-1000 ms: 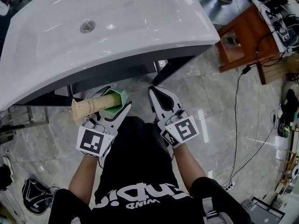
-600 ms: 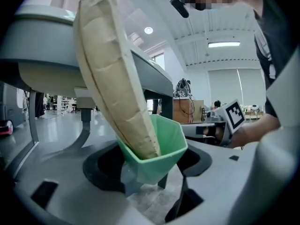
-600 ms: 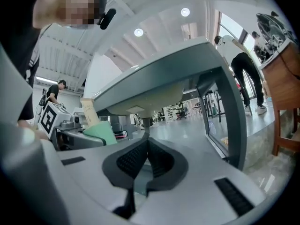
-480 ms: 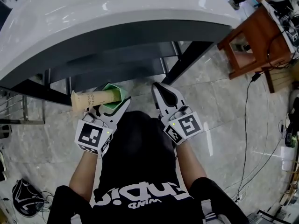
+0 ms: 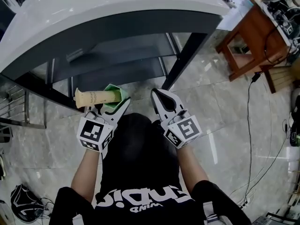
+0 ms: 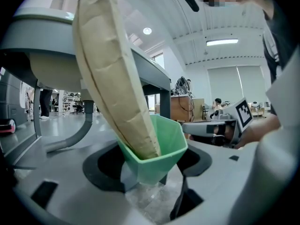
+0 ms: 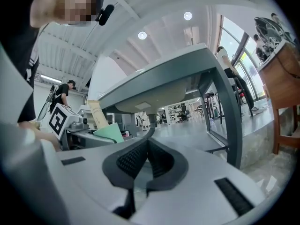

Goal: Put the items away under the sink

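Observation:
My left gripper point(image 5: 112, 105) is shut on a green plastic cup point(image 5: 114, 97) that lies on its side, with a tan paper-wrapped tube point(image 5: 95, 97) sticking out of it to the left. In the left gripper view the green cup point(image 6: 157, 149) sits between the jaws and the tan tube point(image 6: 112, 74) slants up out of it. My right gripper point(image 5: 157, 95) is beside it, shut with nothing in it; the right gripper view shows its ribbed pads point(image 7: 140, 157) pressed together. Both point at the dark shelves point(image 5: 117, 50) under the white sink point(image 5: 93, 8).
A dark slanted frame leg point(image 5: 185, 60) stands just right of the shelves. A brown wooden stool point(image 5: 253, 41) is at the right, with black cables point(image 5: 248, 125) on the marble floor. A metal rack point(image 5: 14, 107) is at the left, a dark bag point(image 5: 23, 203) at the lower left.
The view has sunk: the sink's top has slid out of sight and the shelves beneath it have come into view. Both grippers have dropped together, the left still holding the cup.

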Demonstrator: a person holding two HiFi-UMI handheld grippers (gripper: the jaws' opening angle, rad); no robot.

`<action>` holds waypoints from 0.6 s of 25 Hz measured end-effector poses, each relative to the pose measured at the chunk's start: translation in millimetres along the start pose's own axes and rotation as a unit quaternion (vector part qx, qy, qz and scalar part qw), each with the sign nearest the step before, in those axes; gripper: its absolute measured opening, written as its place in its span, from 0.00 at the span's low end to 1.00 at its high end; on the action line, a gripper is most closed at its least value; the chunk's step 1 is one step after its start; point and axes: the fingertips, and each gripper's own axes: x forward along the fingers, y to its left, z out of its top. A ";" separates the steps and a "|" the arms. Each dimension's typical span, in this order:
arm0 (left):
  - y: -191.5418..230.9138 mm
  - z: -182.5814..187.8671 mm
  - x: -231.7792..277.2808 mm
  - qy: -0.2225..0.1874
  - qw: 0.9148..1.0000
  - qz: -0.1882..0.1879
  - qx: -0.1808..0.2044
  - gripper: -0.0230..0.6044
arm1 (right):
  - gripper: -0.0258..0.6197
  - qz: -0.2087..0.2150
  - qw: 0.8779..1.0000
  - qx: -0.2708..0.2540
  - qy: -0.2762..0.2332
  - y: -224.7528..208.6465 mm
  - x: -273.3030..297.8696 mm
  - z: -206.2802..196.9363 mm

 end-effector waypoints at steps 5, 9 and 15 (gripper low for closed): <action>0.6 -2.5 4.8 -0.003 1.000 -0.003 -0.003 0.57 | 0.07 -0.003 1.000 -0.007 -0.001 2.6 -5.0 1.6; 2.3 -6.2 15.3 -0.002 1.000 -0.007 -0.005 0.57 | 0.07 -0.003 1.000 -0.012 0.001 0.9 -6.7 1.1; 24.0 -5.3 32.2 -0.002 1.000 0.005 0.006 0.57 | 0.07 -0.001 1.000 -0.013 0.003 2.7 -4.0 -0.1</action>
